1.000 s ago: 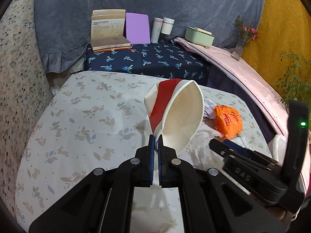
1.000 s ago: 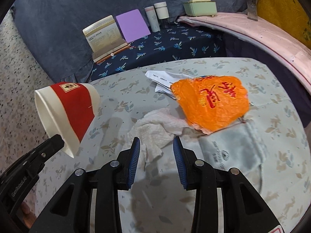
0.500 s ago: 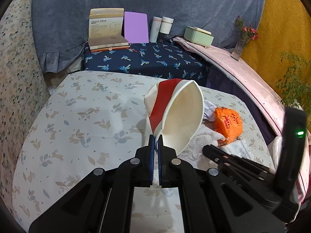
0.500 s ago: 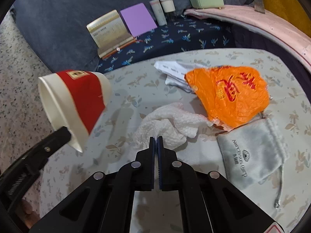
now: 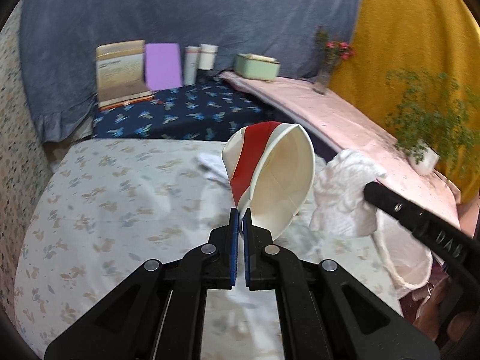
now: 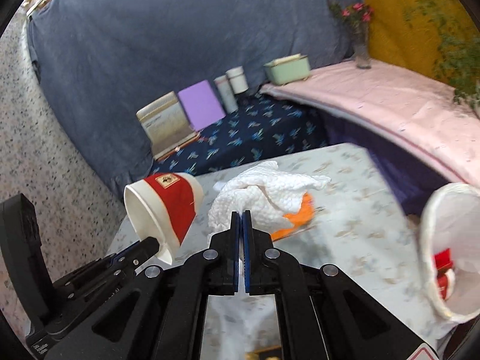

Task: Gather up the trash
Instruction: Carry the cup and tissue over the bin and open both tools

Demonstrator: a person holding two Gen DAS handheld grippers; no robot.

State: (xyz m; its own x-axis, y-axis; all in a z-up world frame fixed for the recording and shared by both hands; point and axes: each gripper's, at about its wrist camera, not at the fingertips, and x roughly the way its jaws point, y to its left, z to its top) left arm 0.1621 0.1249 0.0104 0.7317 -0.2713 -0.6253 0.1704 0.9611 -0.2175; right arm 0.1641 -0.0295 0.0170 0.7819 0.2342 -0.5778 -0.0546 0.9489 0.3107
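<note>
My left gripper [image 5: 241, 216] is shut on the rim of a red and white paper cup [image 5: 270, 177], held tilted above the floral table [image 5: 120, 195]; the cup also shows in the right wrist view [image 6: 165, 207]. My right gripper [image 6: 242, 217] is shut on a crumpled white paper towel [image 6: 264, 195], lifted off the table; the towel shows in the left wrist view [image 5: 345, 192] just right of the cup. An orange wrapper [image 6: 300, 216] lies on the table behind the towel. A white mesh trash bag [image 6: 450, 240] with red trash inside hangs at the table's right edge.
Crumpled white paper [image 5: 211, 165] lies on the table behind the cup. Behind the table, a dark blue bench [image 5: 180, 114] holds a booklet, a purple board and two canisters. A pink shelf [image 5: 330, 114] with a green box, a vase and a potted plant runs along the right.
My right gripper has lifted the paper towel off the table, up and right toward the bag. My left gripper still holds the cup and has risen a little.
</note>
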